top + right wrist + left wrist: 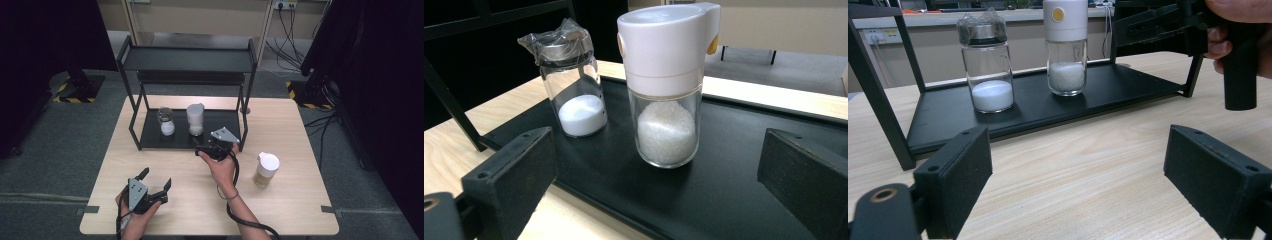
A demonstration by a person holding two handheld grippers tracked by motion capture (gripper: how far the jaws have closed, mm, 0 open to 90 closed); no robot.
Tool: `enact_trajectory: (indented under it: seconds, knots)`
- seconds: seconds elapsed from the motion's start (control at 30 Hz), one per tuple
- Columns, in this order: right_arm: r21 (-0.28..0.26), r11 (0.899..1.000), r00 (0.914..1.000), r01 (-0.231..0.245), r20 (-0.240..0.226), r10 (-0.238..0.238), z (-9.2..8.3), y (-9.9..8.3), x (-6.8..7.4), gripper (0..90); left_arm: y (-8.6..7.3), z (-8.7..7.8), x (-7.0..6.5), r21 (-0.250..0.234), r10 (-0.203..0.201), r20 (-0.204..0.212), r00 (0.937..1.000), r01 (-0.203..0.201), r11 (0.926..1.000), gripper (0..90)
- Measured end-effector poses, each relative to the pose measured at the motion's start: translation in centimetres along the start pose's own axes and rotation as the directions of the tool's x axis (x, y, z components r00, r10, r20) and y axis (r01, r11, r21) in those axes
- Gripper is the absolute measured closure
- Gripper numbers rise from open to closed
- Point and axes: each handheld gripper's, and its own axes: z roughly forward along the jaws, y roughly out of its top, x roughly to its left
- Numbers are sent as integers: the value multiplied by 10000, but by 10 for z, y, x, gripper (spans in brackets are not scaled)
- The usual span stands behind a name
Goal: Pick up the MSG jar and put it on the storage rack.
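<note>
Right gripper [654, 185], jaws apart, facing white-capped jar [667, 85] of coarse crystals beside foil-topped jar [572, 80] of white powder.

white-capped sugar jar [666, 85], upright, on lower shelf [744, 200]

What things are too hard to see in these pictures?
- High view: the clear glass jar with a white lid and the glass jar with a plastic-wrapped top are too small to tell what they contain.
- High view: the tan jar with a white cap shows no readable label.
- Left gripper view: the right gripper is cut off by the top edge.
</note>
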Motion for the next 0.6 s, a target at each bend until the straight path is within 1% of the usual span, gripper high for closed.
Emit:
enact_trajectory:
  seconds: [0.23,0.6]
  knots:
    - [19,10000,10000,57,0,-57,-7,-4,1,28,0,0,0,1,1,-18,10000,-1,10000,114]
    - [-4,9999,9999,127,-83,-127,-17,-12,6,28,0,0,0,-2,10,-23,10000,-10,10000,114]
